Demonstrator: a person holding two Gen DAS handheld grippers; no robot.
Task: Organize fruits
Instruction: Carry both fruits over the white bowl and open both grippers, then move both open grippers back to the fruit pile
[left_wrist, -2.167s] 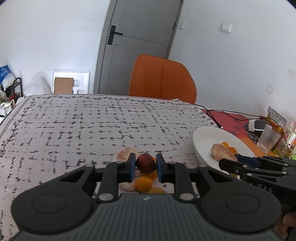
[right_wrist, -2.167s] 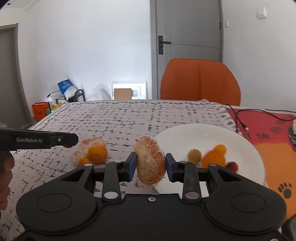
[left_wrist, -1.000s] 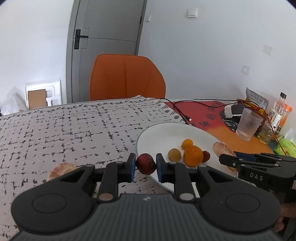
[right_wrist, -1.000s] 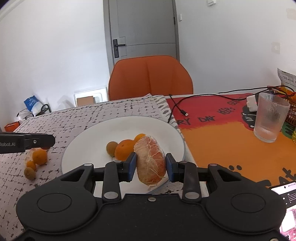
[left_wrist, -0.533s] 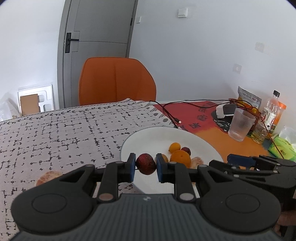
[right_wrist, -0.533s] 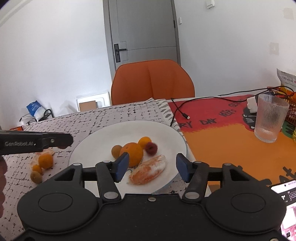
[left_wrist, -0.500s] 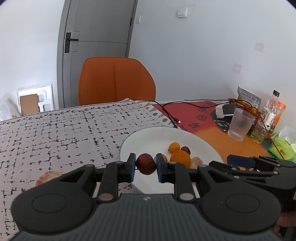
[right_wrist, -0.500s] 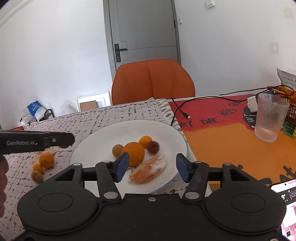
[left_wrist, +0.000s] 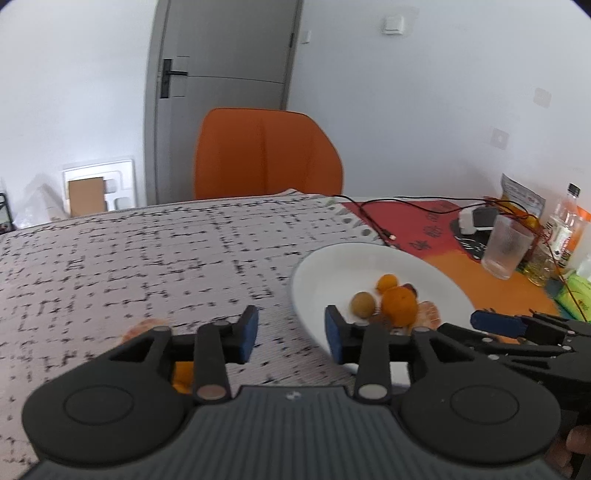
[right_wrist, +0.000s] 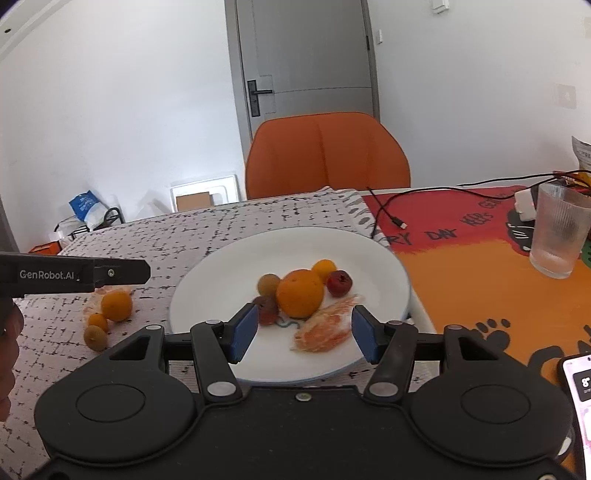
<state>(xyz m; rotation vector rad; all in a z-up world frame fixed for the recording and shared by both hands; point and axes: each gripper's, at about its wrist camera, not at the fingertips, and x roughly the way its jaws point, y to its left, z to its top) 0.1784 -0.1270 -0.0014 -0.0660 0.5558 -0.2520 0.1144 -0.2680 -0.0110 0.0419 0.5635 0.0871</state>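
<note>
The right gripper (right_wrist: 301, 334) has its jaws spread wide with nothing between them, poised over the near rim of the white plate (right_wrist: 221, 273). Just ahead of the gap, nearer the right jaw, a peeled citrus piece (right_wrist: 325, 328) lies on the plate; beside the left jaw's tip sits a dark red fruit (right_wrist: 266, 309). Directly beyond the gap rests a large orange (right_wrist: 300, 292), with a brown round fruit (right_wrist: 268, 284) to its left, a small orange (right_wrist: 324, 270) behind it and a red fruit (right_wrist: 339, 283) to the right of that. Left of the jaws, off the plate on the patterned cloth (right_wrist: 207, 232), an orange (right_wrist: 116, 305), a smaller orange (right_wrist: 97, 322) and a brown fruit (right_wrist: 95, 338) cluster together beneath the left gripper's tip. The left gripper (left_wrist: 290, 334) is likewise open and empty, its right jaw over the plate's left edge and its left jaw above the cloth. Beyond and right of the jaws stands a ribbed glass (right_wrist: 559, 230) on the orange-and-red mat (right_wrist: 461, 266), and past the table's far edge an orange chair (right_wrist: 327, 155) stands before a grey door (right_wrist: 306, 74).
</note>
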